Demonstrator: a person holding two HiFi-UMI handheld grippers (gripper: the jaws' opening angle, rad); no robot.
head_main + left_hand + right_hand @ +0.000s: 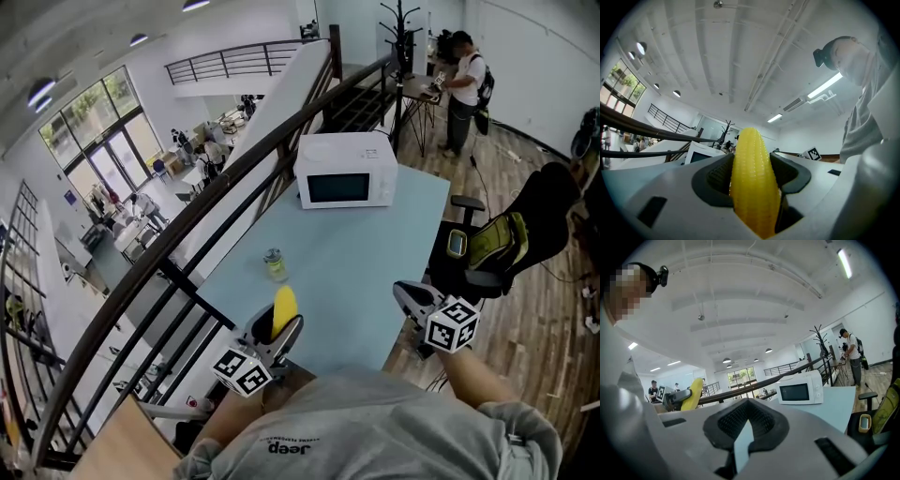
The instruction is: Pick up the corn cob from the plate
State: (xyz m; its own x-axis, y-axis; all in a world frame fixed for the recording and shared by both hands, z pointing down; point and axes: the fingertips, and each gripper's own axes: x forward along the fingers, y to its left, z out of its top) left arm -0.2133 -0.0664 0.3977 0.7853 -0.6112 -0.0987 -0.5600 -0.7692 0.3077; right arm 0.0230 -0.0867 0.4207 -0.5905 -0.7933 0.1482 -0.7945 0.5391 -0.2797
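Note:
The yellow corn cob [283, 307] is in the air near my body, over the near edge of the light blue table [375, 253]. My left gripper [280, 325] is shut on it, and the cob's tip sticks out past the jaws. The left gripper view shows the cob [752, 187] filling the gap between the two black pads [719, 176]. To the right, my right gripper [405, 292] hovers at the table's near right corner. Its jaws [747, 404] meet at the tips with nothing between them. The cob [692, 394] also shows at the left of the right gripper view. No plate is in view.
A white microwave [345, 170] stands at the table's far end. A small jar [274, 265] sits near the table's left side. A dark railing [187, 225] runs along the left. An office chair with a yellow-green bag [497, 244] stands to the right, and a person [461, 89] stands far back.

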